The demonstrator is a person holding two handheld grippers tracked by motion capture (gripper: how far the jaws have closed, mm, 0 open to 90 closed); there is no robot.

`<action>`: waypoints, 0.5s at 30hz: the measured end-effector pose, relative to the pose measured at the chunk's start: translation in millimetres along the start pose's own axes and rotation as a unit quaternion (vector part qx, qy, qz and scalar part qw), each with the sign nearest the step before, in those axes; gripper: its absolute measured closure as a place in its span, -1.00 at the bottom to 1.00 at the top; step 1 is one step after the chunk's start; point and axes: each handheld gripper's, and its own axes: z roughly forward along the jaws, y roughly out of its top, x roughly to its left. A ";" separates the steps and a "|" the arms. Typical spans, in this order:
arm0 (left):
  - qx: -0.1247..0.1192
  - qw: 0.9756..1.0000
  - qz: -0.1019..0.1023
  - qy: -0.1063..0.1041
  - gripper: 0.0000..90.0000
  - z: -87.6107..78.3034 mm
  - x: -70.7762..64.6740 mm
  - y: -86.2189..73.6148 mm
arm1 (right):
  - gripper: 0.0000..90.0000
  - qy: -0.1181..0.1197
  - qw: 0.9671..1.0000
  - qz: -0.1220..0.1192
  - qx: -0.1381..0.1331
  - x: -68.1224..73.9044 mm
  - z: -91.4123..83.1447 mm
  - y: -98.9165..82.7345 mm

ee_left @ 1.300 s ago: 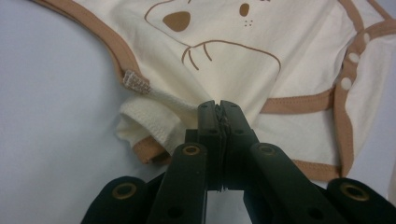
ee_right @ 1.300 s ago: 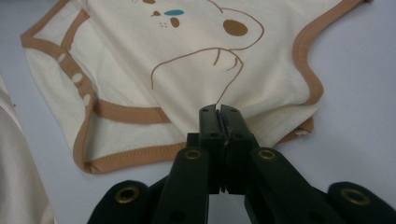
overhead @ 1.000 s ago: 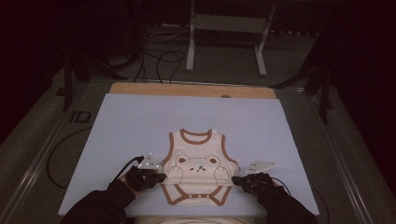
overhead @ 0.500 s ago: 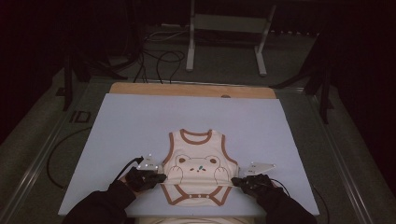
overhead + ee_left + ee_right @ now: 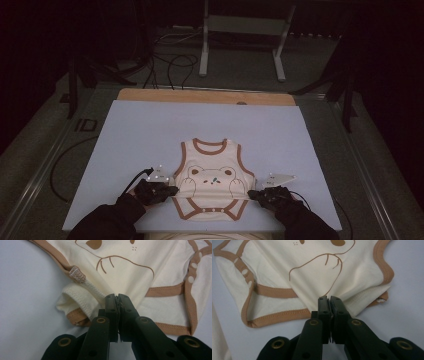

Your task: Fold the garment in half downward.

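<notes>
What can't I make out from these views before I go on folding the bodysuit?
- High view: the left gripper and right gripper are dark and small, so their pinch on the bodysuit is unreadable.
- High view: the cream item at the bottom edge is cut off.
- Both gripper views: the jaws hide the cloth between them.
- Bodysuit's underside: hidden against the table.

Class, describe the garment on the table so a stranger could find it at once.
On the pale blue mat covering the table, look near the front edge, between the left tool and right tool. The cream baby bodysuit lies there, marked out by brown trim and a bear print.
</notes>
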 end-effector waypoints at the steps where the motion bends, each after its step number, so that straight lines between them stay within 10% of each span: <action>1: 0.000 1.000 -0.002 -0.001 0.92 0.1 0.3 -0.1 | 0.94 0.002 1.000 0.002 0.000 -0.5 0.1 -0.2; 15: -0.010 1.000 0.026 0.004 0.21 -5.9 -8.8 5.8 | 0.03 0.016 0.999 -0.008 -0.030 5.8 -9.3 8.6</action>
